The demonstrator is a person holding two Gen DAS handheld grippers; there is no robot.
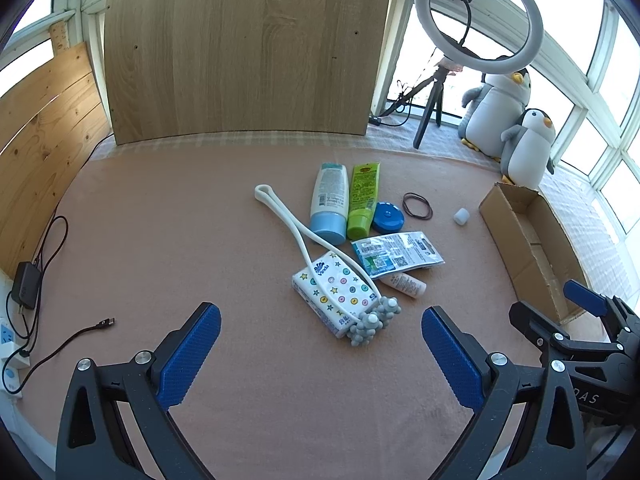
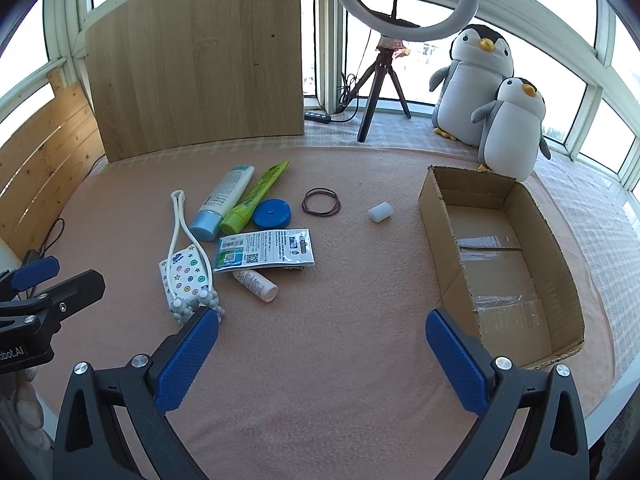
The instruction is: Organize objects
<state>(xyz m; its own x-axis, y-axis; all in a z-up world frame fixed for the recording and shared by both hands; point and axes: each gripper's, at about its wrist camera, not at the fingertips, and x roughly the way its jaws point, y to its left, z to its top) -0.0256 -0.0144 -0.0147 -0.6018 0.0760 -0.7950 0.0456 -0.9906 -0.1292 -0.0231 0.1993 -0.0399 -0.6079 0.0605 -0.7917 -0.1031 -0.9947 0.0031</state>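
A pile lies mid-table: a white tube with a blue cap (image 1: 329, 200) (image 2: 222, 204), a green tube (image 1: 362, 198) (image 2: 256, 196), a blue round case (image 1: 388, 218) (image 2: 273, 213), a foil packet (image 1: 396, 254) (image 2: 266, 250), a small white bottle (image 1: 404, 284) (image 2: 256, 285), a tissue pack (image 1: 334, 294) (image 2: 182, 276) and a white looped massager (image 1: 292, 232) (image 2: 178, 232). Rubber bands (image 1: 418, 206) (image 2: 321, 202) and a small white cap (image 1: 461, 216) (image 2: 380, 212) lie apart. An open cardboard box (image 1: 528, 248) (image 2: 444, 240) stands at the right. My left gripper (image 1: 320, 352) and right gripper (image 2: 322, 354) are open, empty, short of the pile.
A wooden board (image 1: 244, 48) (image 2: 196, 64) stands at the back. A ring light on a tripod (image 1: 478, 16) (image 2: 404, 0) and two plush penguins (image 1: 520, 140) (image 2: 508, 120) sit at the back right. A charger and cable (image 1: 28, 292) lie at the left edge.
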